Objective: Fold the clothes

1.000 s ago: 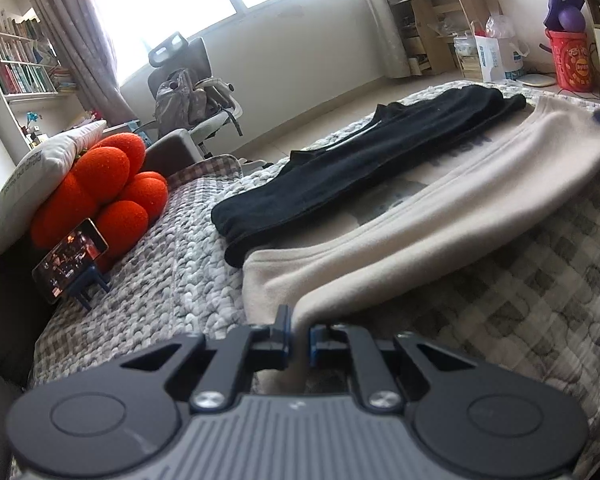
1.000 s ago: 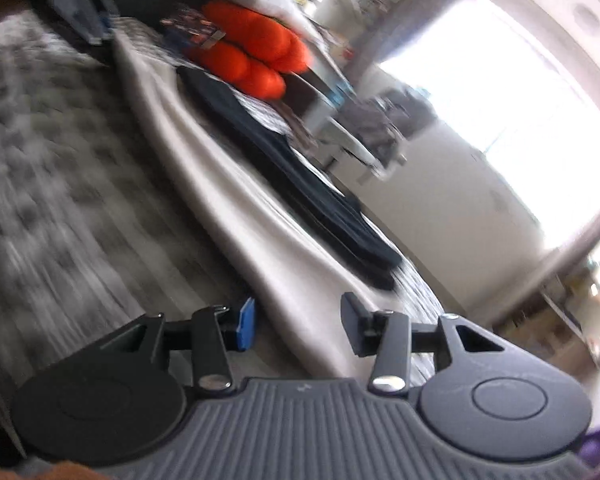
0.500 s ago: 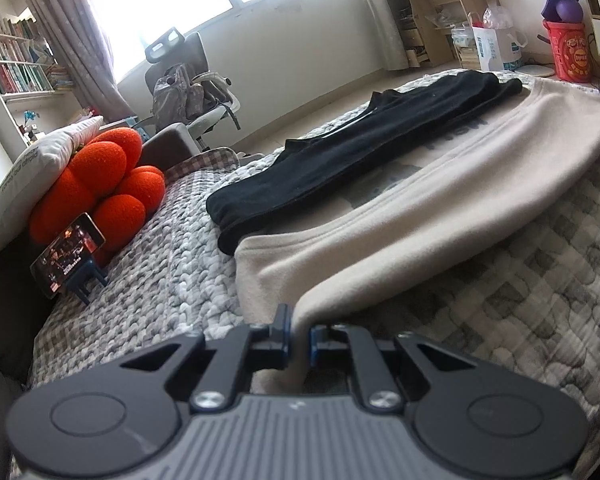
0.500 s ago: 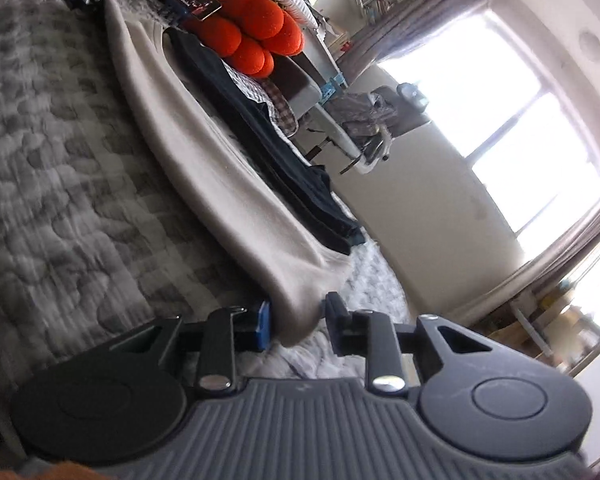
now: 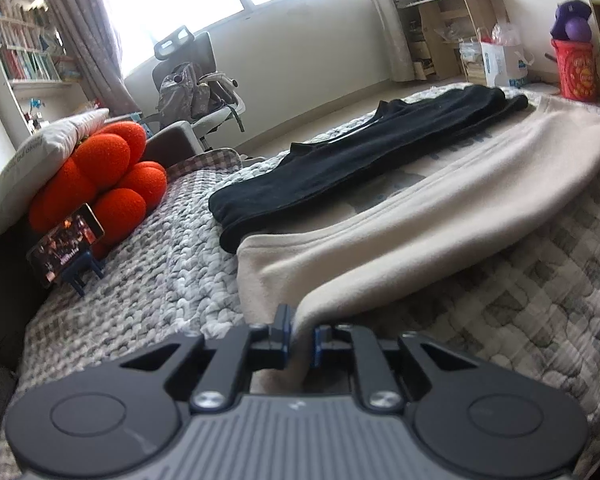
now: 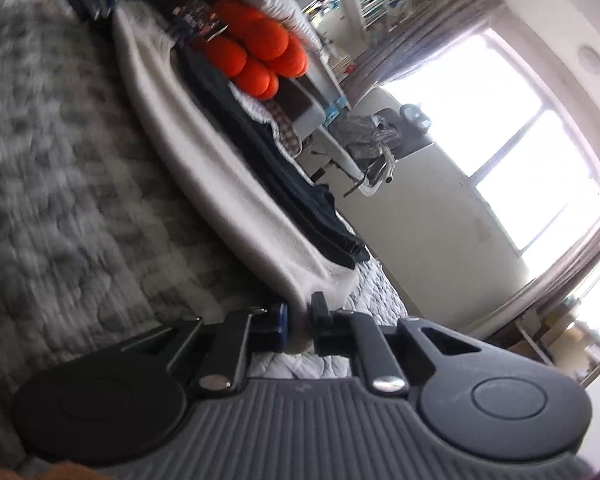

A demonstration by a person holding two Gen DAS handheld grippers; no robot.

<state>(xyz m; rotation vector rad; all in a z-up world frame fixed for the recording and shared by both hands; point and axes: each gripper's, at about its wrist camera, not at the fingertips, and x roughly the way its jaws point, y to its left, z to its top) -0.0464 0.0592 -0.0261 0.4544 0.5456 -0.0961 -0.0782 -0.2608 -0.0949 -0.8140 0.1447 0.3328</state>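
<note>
A long cream garment (image 5: 440,208) lies folded lengthwise across the grey patterned bed cover (image 5: 540,300). A black garment (image 5: 360,160) lies along its far side. My left gripper (image 5: 300,320) pinches the cream garment's near corner, and its jaws are opening slightly with the cloth still between the pads. In the right wrist view, my right gripper (image 6: 300,312) is closing on the opposite end of the cream garment (image 6: 203,160), with cloth pressed between its pads. The black garment (image 6: 283,168) runs beside it.
An orange lumpy cushion (image 5: 107,172), a white pillow (image 5: 31,164) and a phone on a blue stand (image 5: 65,246) sit at the bed's left end. An office chair (image 5: 195,80) with a backpack, shelves and a red bucket (image 5: 576,68) stand on the floor beyond.
The right gripper moved up to the end of the cream garment and its jaws closed from wide apart onto the cloth. The left gripper kept its hold and place.
</note>
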